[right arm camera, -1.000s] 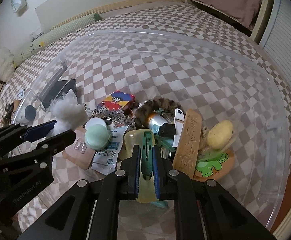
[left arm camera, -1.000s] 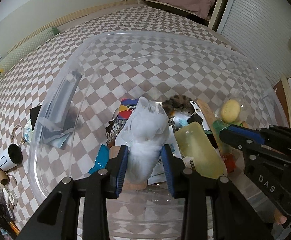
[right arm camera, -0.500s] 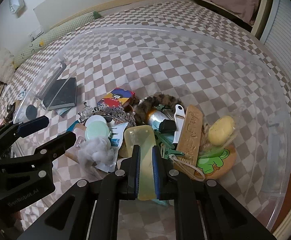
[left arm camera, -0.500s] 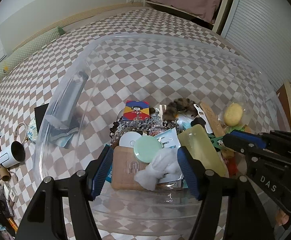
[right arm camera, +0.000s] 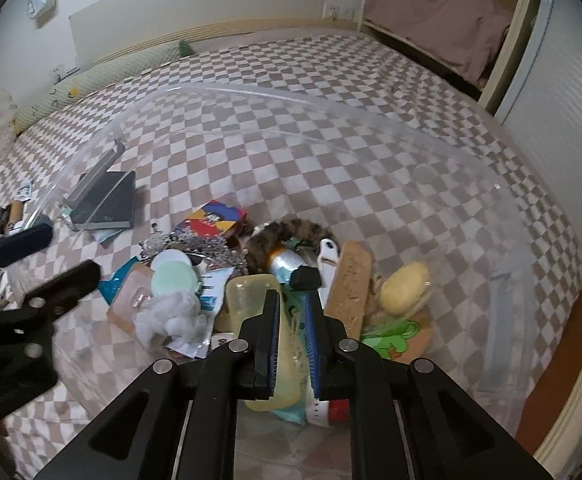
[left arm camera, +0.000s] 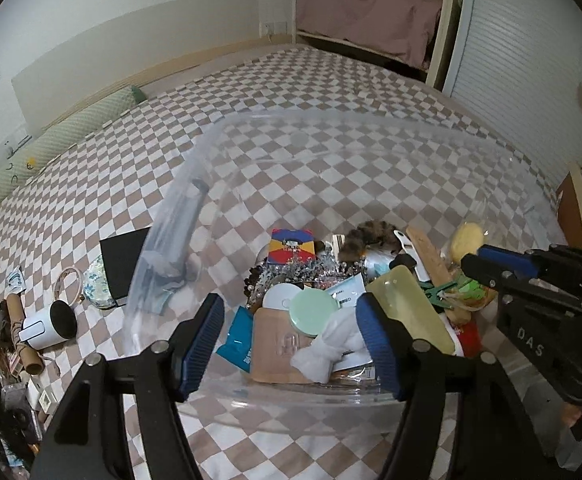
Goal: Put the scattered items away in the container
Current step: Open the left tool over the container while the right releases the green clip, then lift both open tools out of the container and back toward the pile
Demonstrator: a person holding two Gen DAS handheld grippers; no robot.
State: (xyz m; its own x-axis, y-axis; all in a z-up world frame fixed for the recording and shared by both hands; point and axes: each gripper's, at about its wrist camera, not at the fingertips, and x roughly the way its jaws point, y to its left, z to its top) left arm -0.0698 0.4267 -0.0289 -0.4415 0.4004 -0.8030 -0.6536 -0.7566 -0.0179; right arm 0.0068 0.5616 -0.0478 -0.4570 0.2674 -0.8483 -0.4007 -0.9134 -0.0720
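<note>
- Scattered items are mostly gathered in the clear container (left arm camera: pixel 371 128), heaped ahead of both our claws; the white cotton wad (left arm camera: pixel 327 344) lies on the near edge of that heap, just in front of our left gripper (left arm camera: pixel 291 340) and toward its right finger.
- We hold the left gripper wide, its blue pads spread and gripping nothing, so the wad rests loose on the tan packet (left arm camera: pixel 279 348) and touches the mint round lid (left arm camera: pixel 311 312) beyond it.
- We judge the wad sits there because that is where the pile has room: it is soft and light, so it stays where it lands.
- Our right gripper (right arm camera: pixel 293 336) stands narrow, with only a slim gap between the pads; whether it pinches anything we cannot tell, since the yellow sponge (right arm camera: pixel 259 308) and teal bits show through the gap.
- The wad's long axis runs slantwise, from the left gripper's near side up toward its right finger.
- Left of the left gripper, outside the container wall, a white mug (left arm camera: pixel 49 326) on its side and a black notebook (left arm camera: pixel 125 262) remain on the checked cover, so we judge the tidying unfinished.
</note>
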